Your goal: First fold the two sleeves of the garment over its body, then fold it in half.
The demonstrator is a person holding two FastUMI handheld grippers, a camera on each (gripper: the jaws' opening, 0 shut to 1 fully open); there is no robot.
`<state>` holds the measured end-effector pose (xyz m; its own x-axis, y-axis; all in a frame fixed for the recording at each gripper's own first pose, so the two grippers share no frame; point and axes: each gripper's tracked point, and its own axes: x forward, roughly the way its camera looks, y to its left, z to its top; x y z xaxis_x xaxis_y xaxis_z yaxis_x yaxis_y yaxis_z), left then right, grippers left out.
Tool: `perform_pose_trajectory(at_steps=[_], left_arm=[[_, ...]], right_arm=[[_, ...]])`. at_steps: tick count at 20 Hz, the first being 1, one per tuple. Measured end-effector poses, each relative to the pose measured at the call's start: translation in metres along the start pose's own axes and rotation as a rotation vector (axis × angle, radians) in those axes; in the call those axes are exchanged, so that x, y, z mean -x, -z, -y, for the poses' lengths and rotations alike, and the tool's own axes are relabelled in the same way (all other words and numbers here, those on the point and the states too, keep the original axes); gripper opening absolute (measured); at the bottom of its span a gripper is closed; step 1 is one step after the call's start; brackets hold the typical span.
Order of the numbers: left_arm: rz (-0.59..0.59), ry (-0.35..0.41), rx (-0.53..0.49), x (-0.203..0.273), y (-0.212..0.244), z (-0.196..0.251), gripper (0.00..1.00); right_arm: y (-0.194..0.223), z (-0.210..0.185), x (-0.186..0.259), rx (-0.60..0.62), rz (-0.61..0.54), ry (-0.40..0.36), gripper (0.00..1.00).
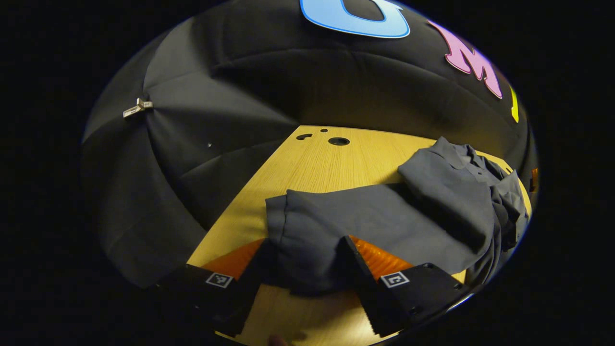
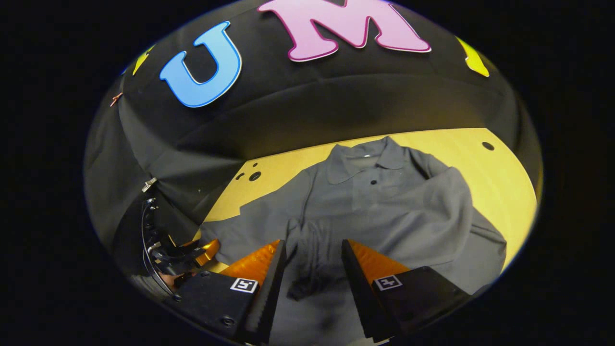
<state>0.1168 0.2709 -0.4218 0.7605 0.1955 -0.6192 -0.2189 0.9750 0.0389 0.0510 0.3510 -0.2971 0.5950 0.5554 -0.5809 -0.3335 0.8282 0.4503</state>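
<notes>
A garment (image 2: 379,211) is lying spread on the worktop (image 2: 499,178), collar (image 2: 365,161) toward the booth wall. The left tool (image 1: 307,269) is straddling its sleeve cuff (image 1: 298,230) at the near worktop edge, the right tool (image 2: 312,278) hovering over its body.

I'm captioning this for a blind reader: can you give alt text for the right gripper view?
A grey polo shirt lies collar-up on a yellow wooden table, one sleeve folded across its body. The right hand-held gripper hovers open above bunched fabric.

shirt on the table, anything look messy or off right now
The grey shirt lies collar-up on the wooden table, but one sleeve is folded across the body in a rumpled, slanted way. The other sleeve lies out sideways between the left gripper fingers. No damage shows.
</notes>
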Motion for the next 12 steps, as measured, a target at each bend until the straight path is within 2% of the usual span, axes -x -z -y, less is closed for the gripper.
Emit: perform_pose_trajectory(at_steps=[1,3,5,6,9,10,12], left_arm=[[-0.004,0.038,-0.024,-0.004,-0.001,0.007,0.93],[-0.016,0.046,-0.081,-0.008,-0.003,0.013,0.55],[-0.068,0.028,-0.088,-0.007,-0.005,0.014,0.17],[-0.091,0.026,-0.063,-0.006,-0.007,0.015,0.07],[-0.101,0.036,0.025,0.008,-0.020,0.016,0.06],[-0.079,0.028,0.046,0.016,-0.030,0.014,0.08],[-0.011,0.008,0.060,0.039,-0.054,0.013,0.05]], right_arm=[[0.001,0.007,0.005,-0.007,0.001,0.014,0.72],[0.000,0.018,0.018,-0.030,0.012,0.033,0.72],[-0.003,0.030,0.032,-0.039,0.032,0.054,0.72],[-0.004,0.034,0.039,-0.037,0.038,0.058,0.72],[-0.009,0.054,0.061,-0.026,0.058,0.077,0.72],[-0.010,0.062,0.067,-0.026,0.067,0.087,0.72],[-0.009,0.078,0.079,-0.034,0.077,0.102,0.72]])
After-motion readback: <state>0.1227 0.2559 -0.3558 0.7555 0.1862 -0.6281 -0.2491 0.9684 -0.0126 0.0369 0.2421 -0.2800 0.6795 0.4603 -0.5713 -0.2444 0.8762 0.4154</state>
